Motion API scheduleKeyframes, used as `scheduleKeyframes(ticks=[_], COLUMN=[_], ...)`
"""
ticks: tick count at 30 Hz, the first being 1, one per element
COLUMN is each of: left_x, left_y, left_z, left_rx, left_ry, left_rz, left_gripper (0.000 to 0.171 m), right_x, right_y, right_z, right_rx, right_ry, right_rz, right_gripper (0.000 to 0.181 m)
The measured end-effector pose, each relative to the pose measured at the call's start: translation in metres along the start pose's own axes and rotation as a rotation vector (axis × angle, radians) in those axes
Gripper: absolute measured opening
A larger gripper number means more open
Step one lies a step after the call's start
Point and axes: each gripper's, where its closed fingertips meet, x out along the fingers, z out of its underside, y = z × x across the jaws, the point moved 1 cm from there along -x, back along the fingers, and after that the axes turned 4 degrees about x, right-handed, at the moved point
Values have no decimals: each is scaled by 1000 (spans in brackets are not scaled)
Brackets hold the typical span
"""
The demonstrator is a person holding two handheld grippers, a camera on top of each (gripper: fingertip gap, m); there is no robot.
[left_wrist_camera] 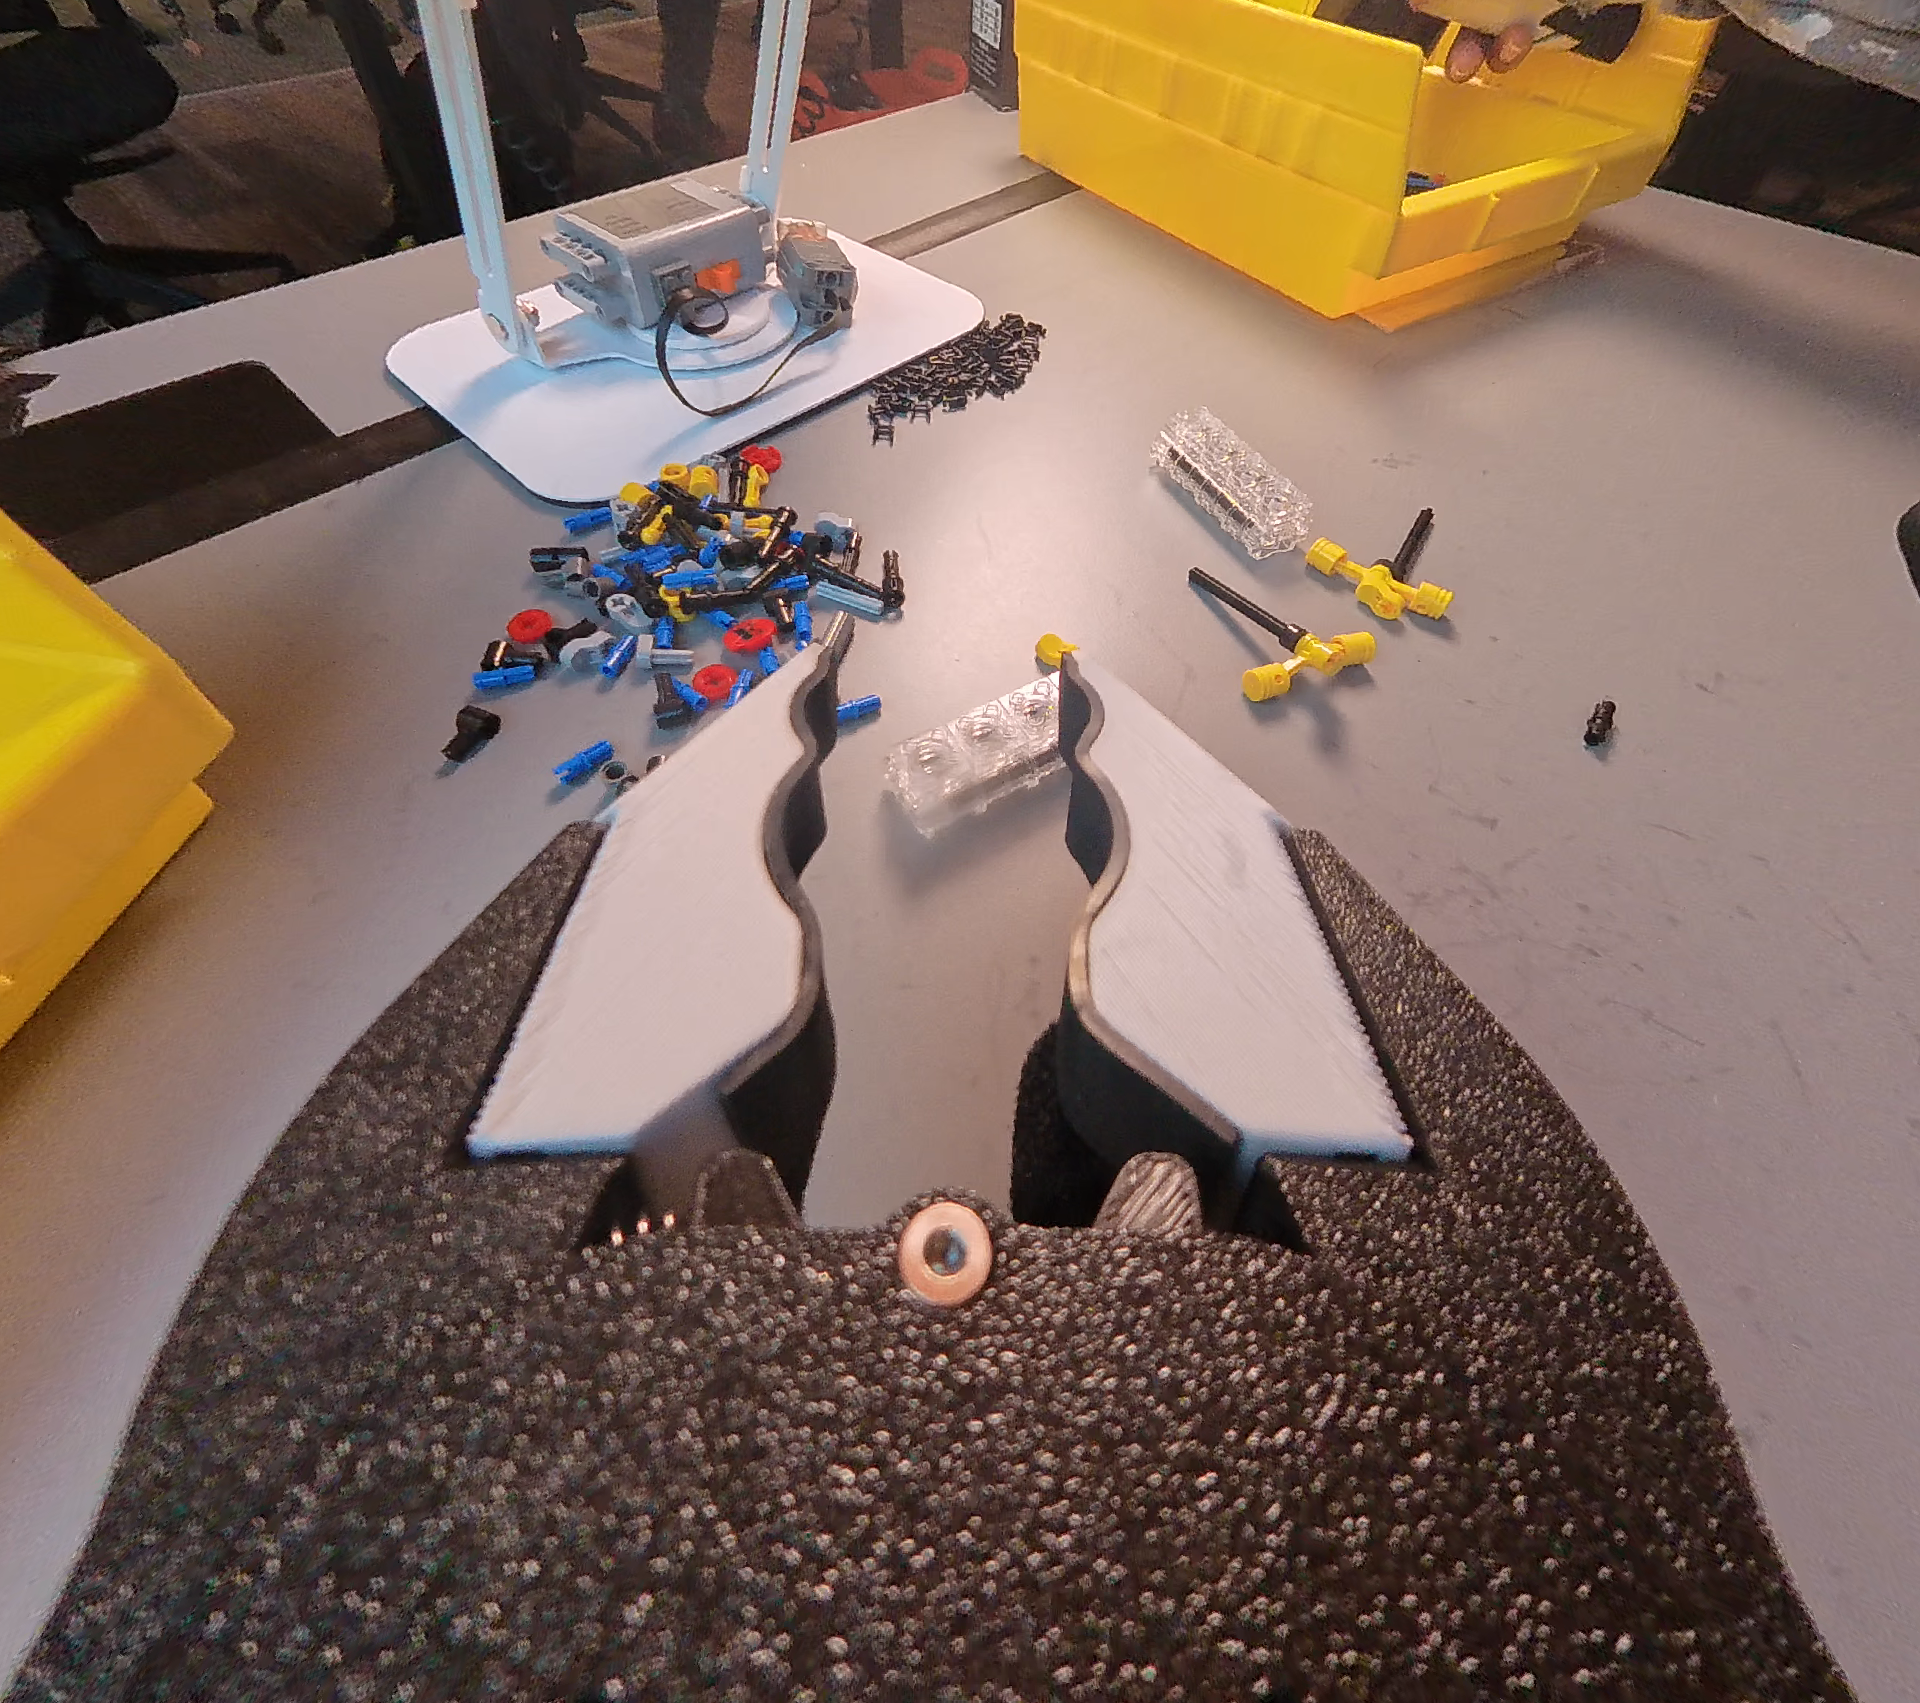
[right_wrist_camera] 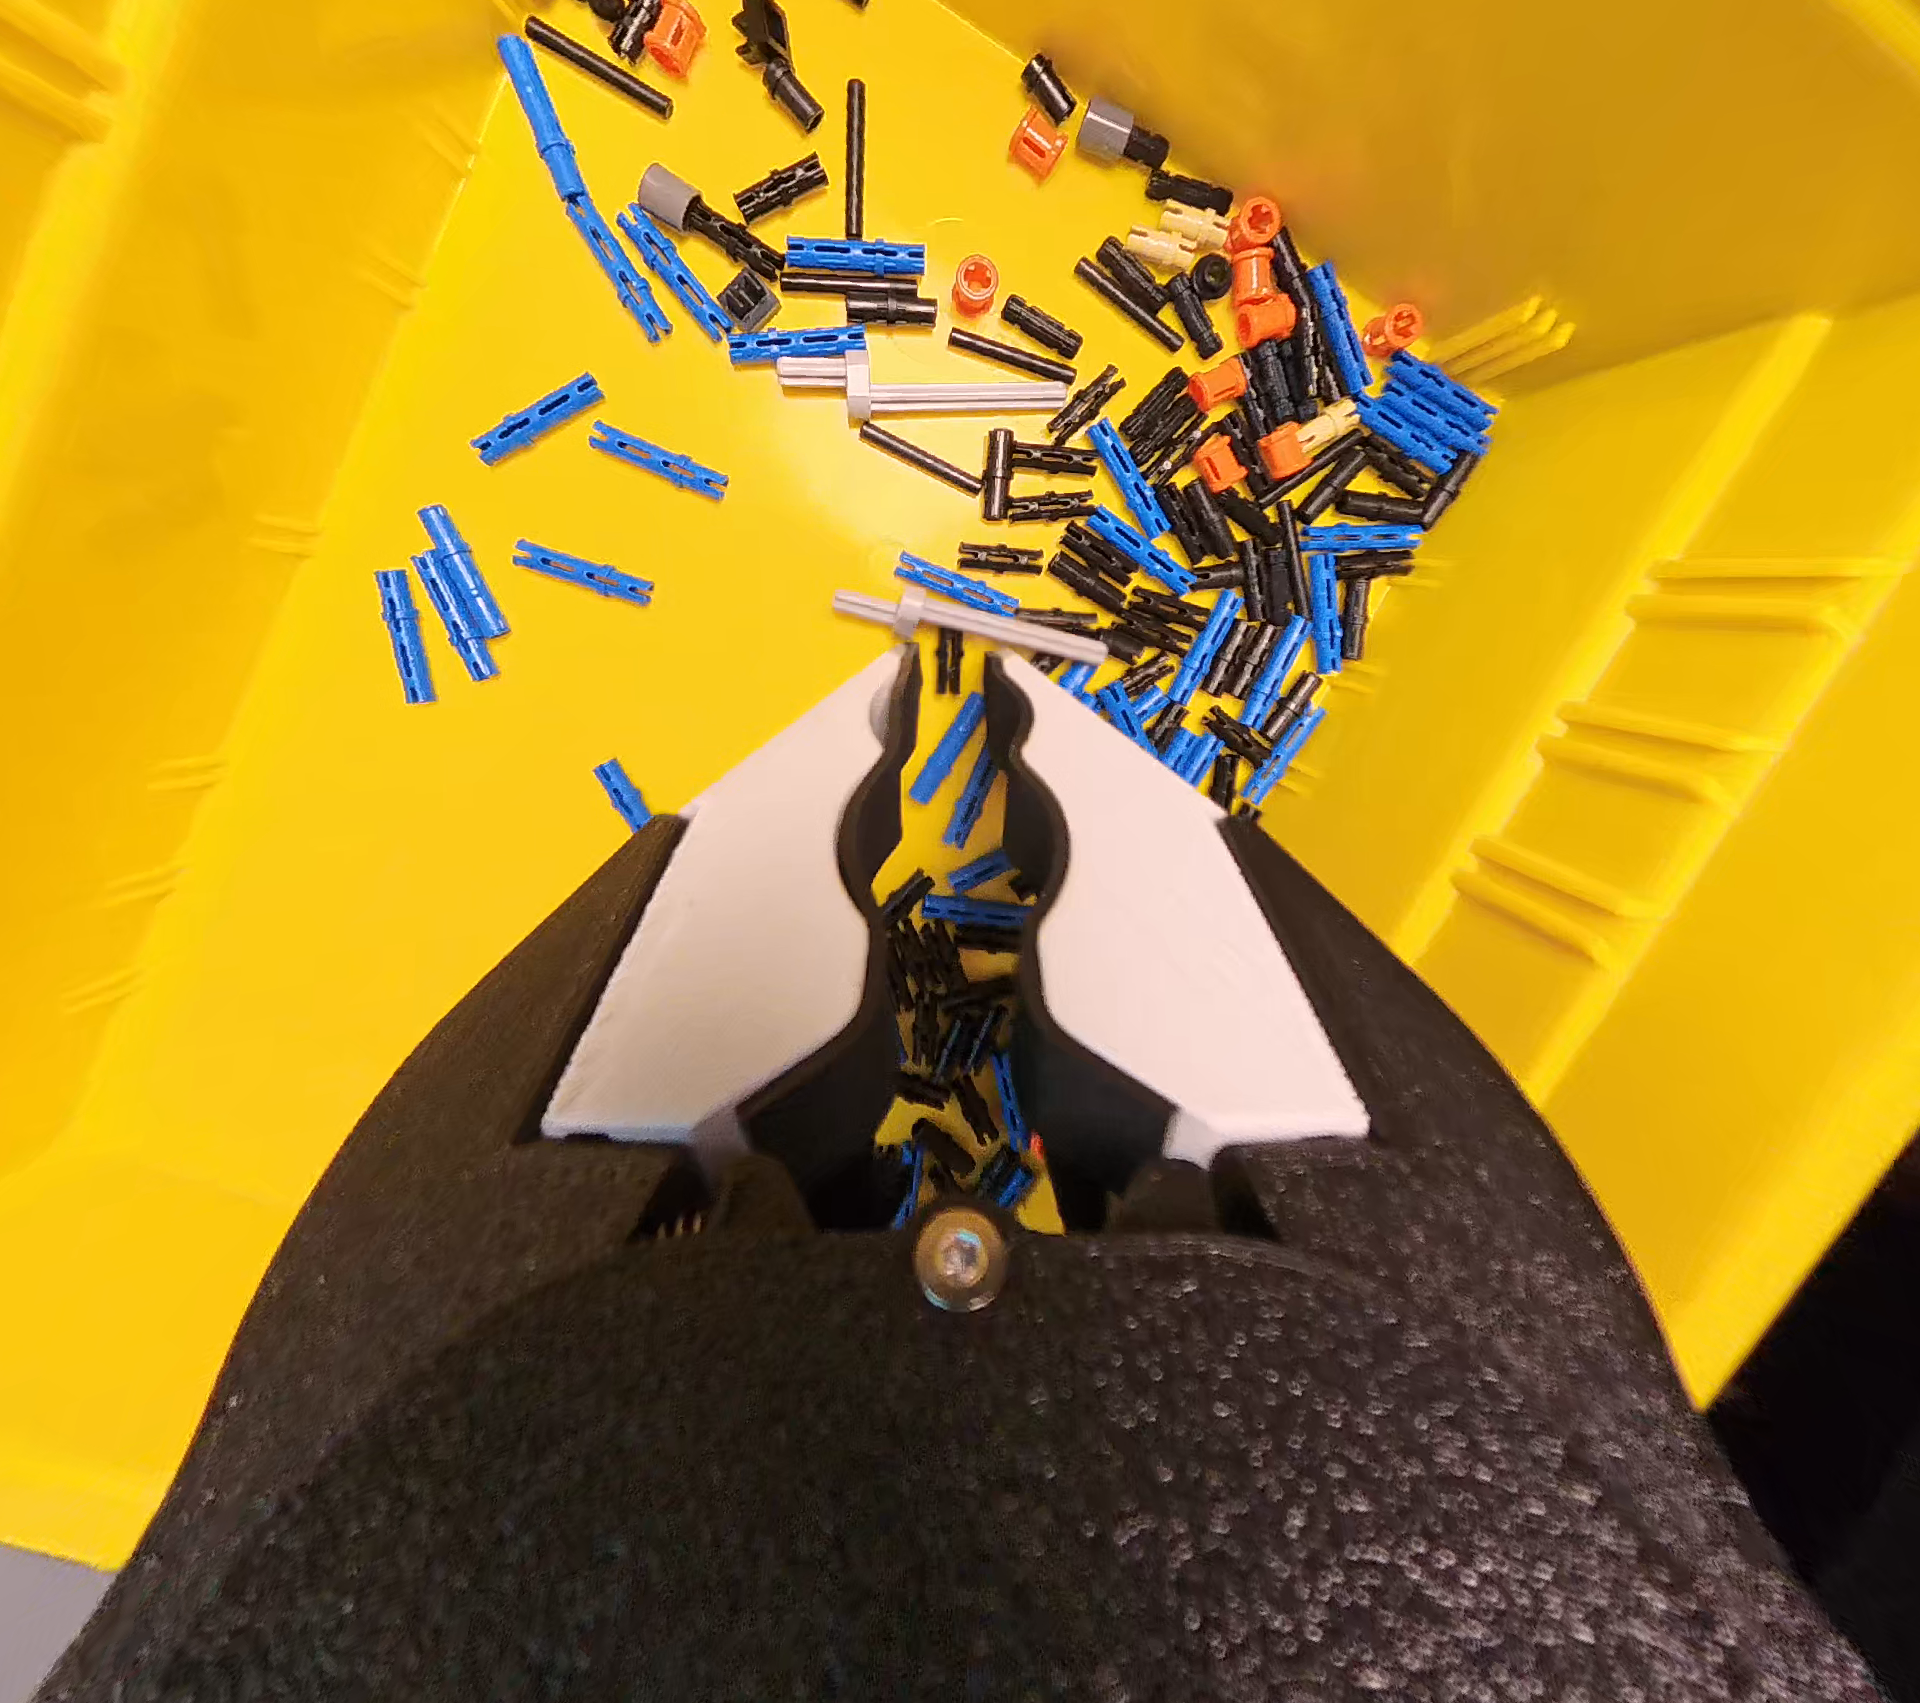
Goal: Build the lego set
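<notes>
Your right gripper (right_wrist_camera: 951, 666) is down inside the yellow bin (left_wrist_camera: 1226, 126) at the far right corner of the tabletop (left_wrist_camera: 1558, 926). The bin floor carries loose building-toy connectors: blue pins (right_wrist_camera: 540, 417) scattered toward the left wall, a dense heap of black and blue pins (right_wrist_camera: 1226, 531) against the right wall, orange bushes (right_wrist_camera: 1262, 271) mixed in near the top of that heap, and two light grey axles (right_wrist_camera: 935, 396). A second yellow bin (left_wrist_camera: 73, 770) sits at the left edge; its contents are not visible.

Right jaws: narrowly parted, tips almost meeting just below the nearer grey axle (right_wrist_camera: 966, 619). Nothing is gripped; blue and black pins show through the gap, lying on the bin floor.

Your left gripper (left_wrist_camera: 945, 666) hovers low over the middle of the tabletop, jaws released and wide apart, holding nothing. A clear studded brick (left_wrist_camera: 977, 744) lies between the tips, its end touching or just beside the right finger (left_wrist_camera: 1174, 905); contact cannot be confirmed. The left fingertip sits at the edge of a mixed pile of small pins and connectors (left_wrist_camera: 686, 593), blue, black, yellow, red.

Farther right: a second clear brick (left_wrist_camera: 1231, 495), two yellow-and-black axle assemblies (left_wrist_camera: 1351, 614). Toward the far edge: a heap of black links (left_wrist_camera: 966, 375) and a grey battery box (left_wrist_camera: 665, 251) on a white stand base (left_wrist_camera: 582, 417)
</notes>
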Motion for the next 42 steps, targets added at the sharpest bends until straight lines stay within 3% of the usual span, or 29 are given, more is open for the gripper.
scheduleKeyframes(ticks=[11,13,16,20,24,28,32,36,42], left_x=[1,0,0,1,2,1,-1,-3,-3], left_y=[2,2,2,4,6,8,8,7,9], left_z=[1,0,-1,-1,0,-1,-4,-5,-6], left_rx=[4,-6,-19,-13,0,8,17,22,29], left_ry=[-6,-3,2,0,-7,-5,-1,3,2], left_rz=[10,16,20,24,26,25,20,17,28], left_gripper=[43,43,43,43,43,43,43,43,43], right_x=[-2,-15,-61,-149,-197,-168,-122,-107,-101], right_y=[-6,-12,-26,-98,-203,-279,-305,-304,-300], right_z=[0,-5,-23,-38,14,98,157,177,180], right_rx=[37,-5,-118,-368,-717,-947,-1027,-1021,-1006], right_ry=[16,49,185,471,581,468,345,315,290], right_rz=[-58,-53,-32,-166,-340,-486,-543,-528,-535], right_gripper=[4,4,4,5,5,4,4,5,5])
